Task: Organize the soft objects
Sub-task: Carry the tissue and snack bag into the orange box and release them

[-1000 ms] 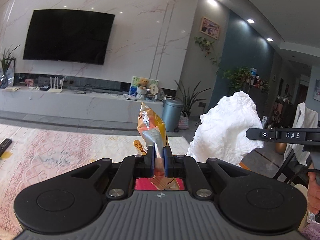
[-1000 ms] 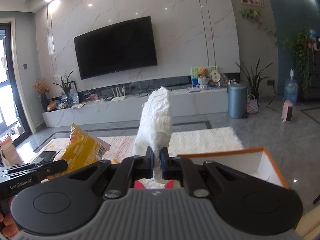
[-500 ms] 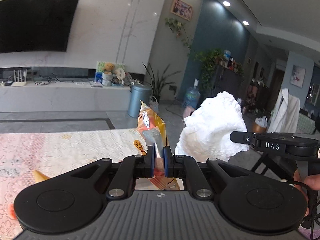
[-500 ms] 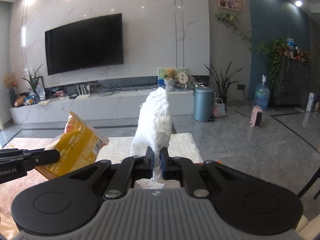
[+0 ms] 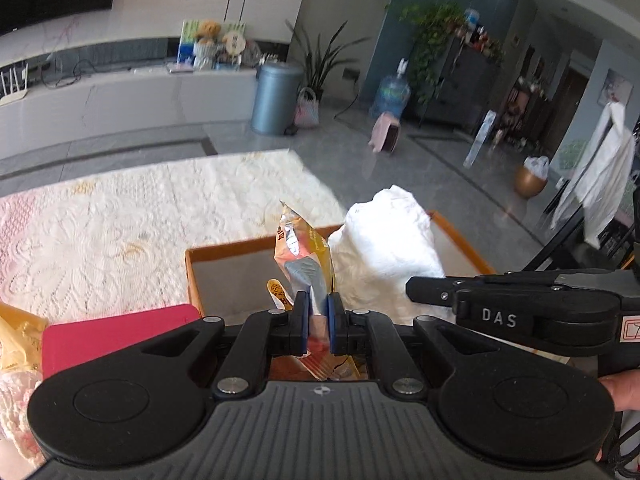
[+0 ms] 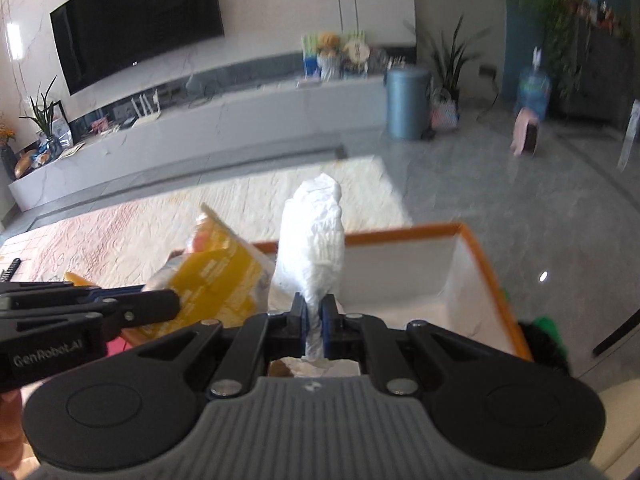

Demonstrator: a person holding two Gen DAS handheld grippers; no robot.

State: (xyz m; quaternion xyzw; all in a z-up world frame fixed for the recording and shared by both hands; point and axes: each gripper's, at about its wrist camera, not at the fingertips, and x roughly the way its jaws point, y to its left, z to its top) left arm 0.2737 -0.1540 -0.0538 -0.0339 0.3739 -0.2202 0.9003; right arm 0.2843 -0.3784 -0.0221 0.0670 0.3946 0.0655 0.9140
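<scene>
My left tool (image 5: 318, 318) pinched the snack bag (image 5: 306, 258), my right tool (image 6: 314, 322) the white wad (image 6: 314, 248) (both tilted down), side by side over the box (image 6: 480, 264).

My left gripper (image 5: 318, 322) and right gripper (image 6: 314, 326) crowded together, snack bag (image 5: 306, 256) beside white wad (image 6: 312, 248), orange-rimmed box (image 6: 490, 268) open beneath, free room rightward inside.

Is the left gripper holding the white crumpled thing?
No, the left gripper is shut on the orange snack bag; the white wad sits beside it.
</scene>
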